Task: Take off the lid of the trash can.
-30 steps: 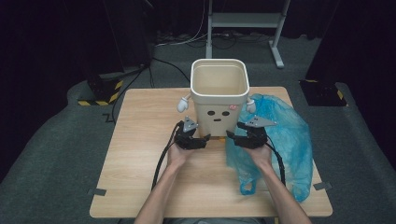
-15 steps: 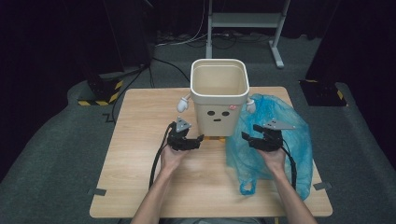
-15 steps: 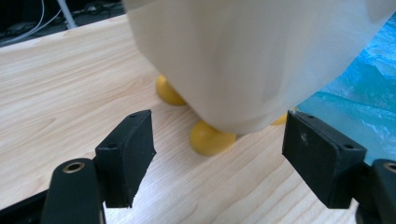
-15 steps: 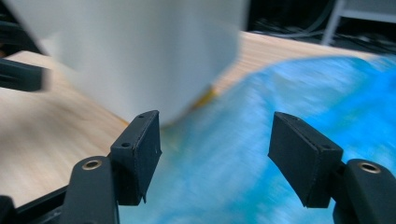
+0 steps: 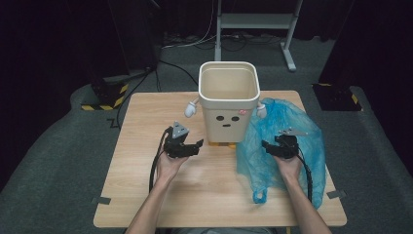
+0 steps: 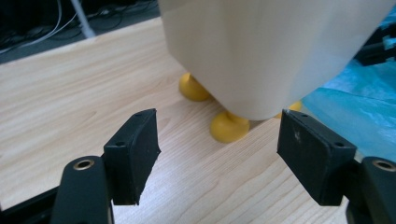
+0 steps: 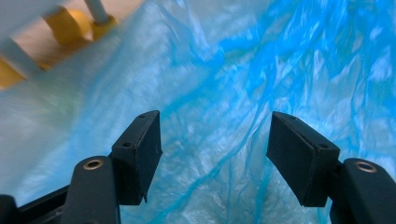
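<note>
So the worktop [image 5: 146, 195] is plain light wood and it carries everything here. Biggest thing on it is the cream bin [image 5: 228, 100] with the little face on its front, standing upright ahead of and between my two sets of jaws. It sits on round yellow feet [image 6: 229, 127]. In my left gripper view those feet are just beyond my left jaws, and the bin's lower corner hangs above the gap between them.

Next down in size is the blue plastic bag [image 5: 287, 146], crumpled and spread flat on the worktop, its near edge up against the bin's side as far as I can tell. It lies right under and ahead of my right jaws. In the right gripper view the wrinkled blue film [image 7: 224, 70] runs all the way across behind both jaws, a bit blurred toward the left. One of the bag's handle loops [image 5: 259, 196] trails back toward me, behind the right jaws.

My right gripper [image 5: 278, 146] hovers over the bag with its jaws spread wide, nothing pinched between them, just the film beneath. Whether the tips brush the plastic I can't tell.

My left gripper [image 5: 192, 146] hangs over bare wood, near the bin but apart from it, jaws released and wide with only worktop grain showing between them. Its black cable [image 5: 156, 163] loops back along my left forearm.
</note>
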